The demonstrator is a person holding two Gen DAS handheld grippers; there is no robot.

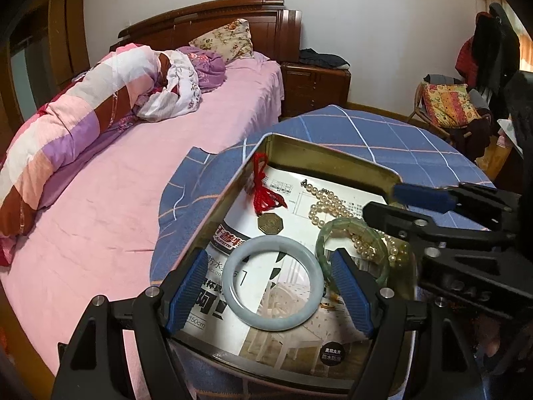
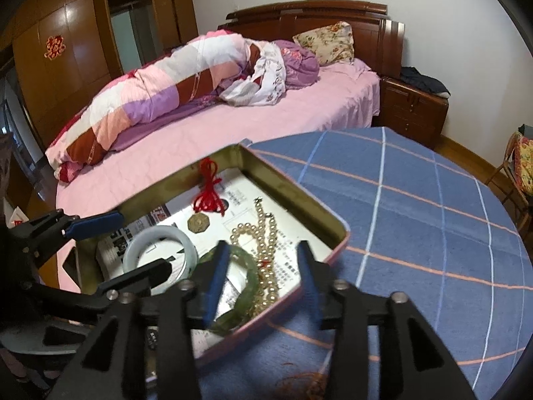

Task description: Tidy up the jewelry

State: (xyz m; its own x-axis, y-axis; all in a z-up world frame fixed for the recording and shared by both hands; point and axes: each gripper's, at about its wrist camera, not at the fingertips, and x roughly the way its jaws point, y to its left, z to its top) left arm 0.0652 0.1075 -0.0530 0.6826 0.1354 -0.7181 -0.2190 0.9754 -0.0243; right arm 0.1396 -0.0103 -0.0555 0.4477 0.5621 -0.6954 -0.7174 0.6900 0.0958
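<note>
A metal tin (image 1: pixel 319 153) lined with a printed sheet sits on the blue checked table. It holds a pale jade bangle (image 1: pixel 233 286), a green bangle (image 1: pixel 376 233), a pearl necklace (image 1: pixel 324 200) and a brass charm on red cord (image 1: pixel 269 224). My left gripper (image 1: pixel 266 295) is open, with its blue pads either side of the pale bangle. My right gripper (image 2: pixel 263 280) is open above the green bangle (image 2: pixel 248 293) and pearls (image 2: pixel 266 233). The pale bangle (image 2: pixel 140 236) and the charm (image 2: pixel 197 222) also show in the right wrist view.
The table's blue cloth (image 2: pixel 416 220) spreads to the right of the tin. A bed with pink sheet (image 1: pixel 100 206) and rolled quilt lies behind. A wooden nightstand (image 1: pixel 314 86) and a chair with cushions (image 1: pixel 449 106) stand at the back.
</note>
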